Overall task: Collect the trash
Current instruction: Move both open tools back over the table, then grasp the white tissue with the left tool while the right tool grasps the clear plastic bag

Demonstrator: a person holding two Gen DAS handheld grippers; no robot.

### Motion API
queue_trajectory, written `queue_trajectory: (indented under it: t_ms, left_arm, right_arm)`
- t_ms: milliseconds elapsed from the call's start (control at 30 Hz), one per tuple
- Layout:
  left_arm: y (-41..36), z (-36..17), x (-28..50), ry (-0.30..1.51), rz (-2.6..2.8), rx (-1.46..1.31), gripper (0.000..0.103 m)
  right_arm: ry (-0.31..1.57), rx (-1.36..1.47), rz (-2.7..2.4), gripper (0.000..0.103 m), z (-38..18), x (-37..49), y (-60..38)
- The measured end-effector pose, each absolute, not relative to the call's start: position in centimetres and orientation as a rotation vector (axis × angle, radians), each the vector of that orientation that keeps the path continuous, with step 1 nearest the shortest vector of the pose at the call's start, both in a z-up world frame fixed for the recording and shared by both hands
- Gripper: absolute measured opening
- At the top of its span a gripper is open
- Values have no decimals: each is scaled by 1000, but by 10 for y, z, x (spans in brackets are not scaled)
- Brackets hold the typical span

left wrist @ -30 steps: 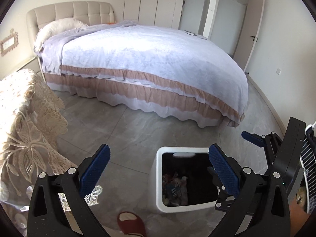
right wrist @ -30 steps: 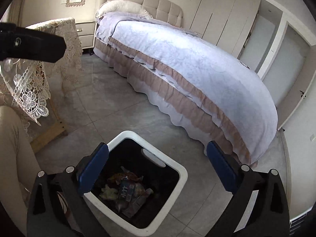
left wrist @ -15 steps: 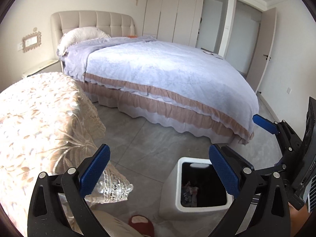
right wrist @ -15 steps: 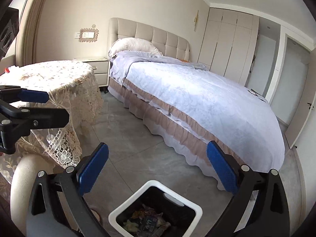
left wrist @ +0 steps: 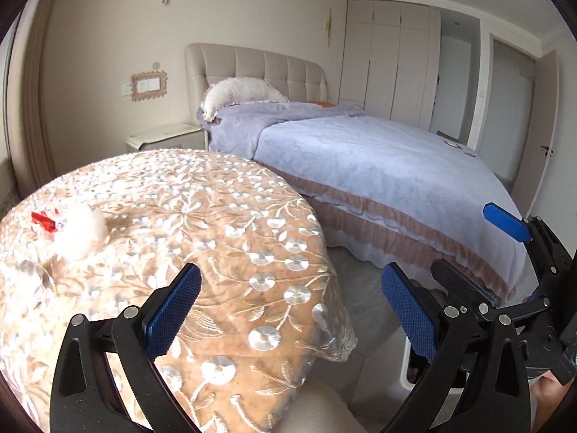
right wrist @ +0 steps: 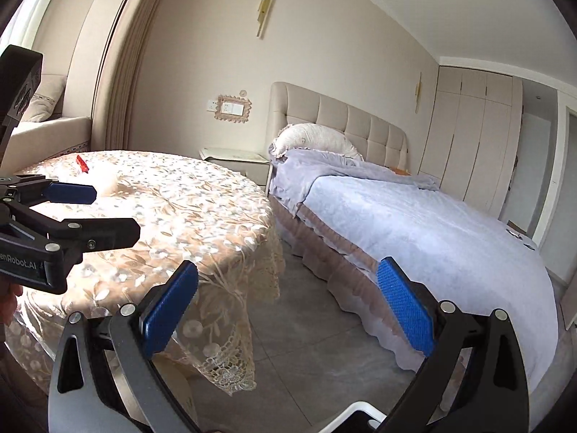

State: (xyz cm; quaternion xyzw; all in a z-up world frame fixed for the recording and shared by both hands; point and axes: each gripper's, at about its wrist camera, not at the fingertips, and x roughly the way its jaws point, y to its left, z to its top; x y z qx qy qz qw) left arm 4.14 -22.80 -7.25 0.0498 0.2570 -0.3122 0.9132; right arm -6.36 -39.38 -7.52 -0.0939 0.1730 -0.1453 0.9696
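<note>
Both views have swung up from the bin (right wrist: 355, 413) to the table (left wrist: 216, 223), where a white wad (left wrist: 80, 229) and red wrapper (left wrist: 44, 219) remain uncollected. Left gripper (left wrist: 290, 312) and right gripper (right wrist: 288, 305) gape wide, empty.

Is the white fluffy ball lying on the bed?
No, the crumpled white tissue ball sits on the lace-covered round table, right beside a red wrapper, not on the bed.
</note>
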Motion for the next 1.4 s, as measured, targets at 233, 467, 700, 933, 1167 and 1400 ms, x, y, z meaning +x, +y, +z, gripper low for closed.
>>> queue_trajectory:
  t_ms: [233,467,700,933,1167,1400]
  left_arm:
    - [-162,-67,62,522,-509,63,98]
    - [-98,-64,77,517,-378,29,98]
    - [-42,-66,92,537,-258,-5,98]
    - [-2,-63,114,554,-185,-22,98]
    - [20,-67,148,589,-148,-34,98]
    - [37,-83,188,680,-160,-95,98]
  right_arm:
    - [325,-200,-143,99,-58,-24,-343]
    - [319,-250,-21,99,-53,12,-291]
    - [316,-272,98,99,-51,44,-245]
    - [334,-291,171,99,-51,79,-211]
    - [333,-317,196,99,-45,113,-191]
    - [354,-332,200,99,-50,136,-180]
